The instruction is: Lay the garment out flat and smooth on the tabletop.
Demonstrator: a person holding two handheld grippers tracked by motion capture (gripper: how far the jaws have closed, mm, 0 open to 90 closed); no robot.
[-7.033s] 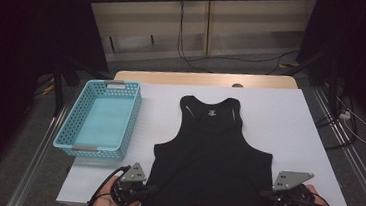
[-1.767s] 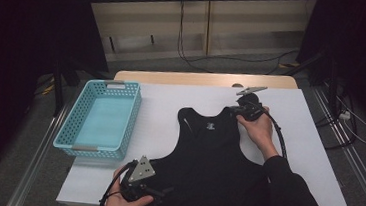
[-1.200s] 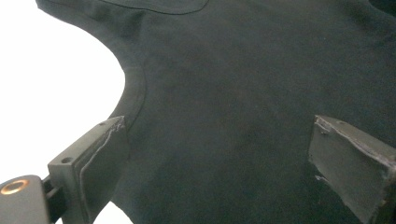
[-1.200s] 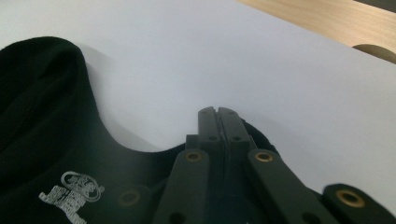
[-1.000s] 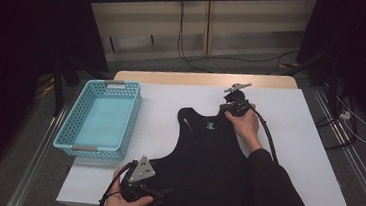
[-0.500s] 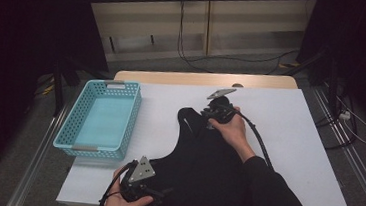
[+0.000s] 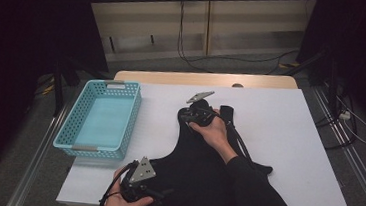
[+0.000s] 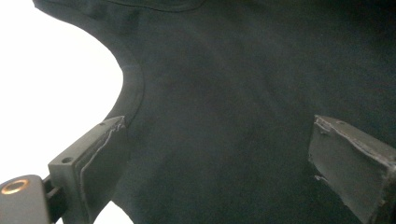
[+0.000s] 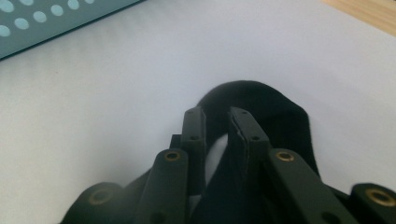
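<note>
Covering most of the wooden desk is a white rectangular table sheet (image 7: 288, 142), and on it lies the black sleeveless fabric top (image 7: 191, 159), spread from the near edge up toward the middle, with its right shoulder strap folded across to the left so the upper part is bunched. Left of the garment, apart from it, sits a turquoise perforated plastic basket (image 7: 100, 118) with nothing visible inside; its dotted wall also shows at the top left corner of the right gripper view (image 9: 42, 18). Next in size come the person's arms: a dark sleeve (image 7: 258, 195) runs diagonally over the garment from the bottom right. At its end the right gripper (image 7: 196, 115) rests over the top's neckline area, and in the right gripper view its jaws stand nearly closed, pinching a fold of the black cloth (image 9: 261, 112) that loops up just ahead of them on the white sheet (a thin sliver of white shows between the jaws lower down). The left gripper (image 7: 155, 196) sits at the near left corner of the top, held in the hand at the table's near edge. In the left gripper view its jaws stand wide apart, holding nothing, with the dark cloth (image 8: 233, 102) lying flat between and beneath them beside the curved armhole edge.
</note>
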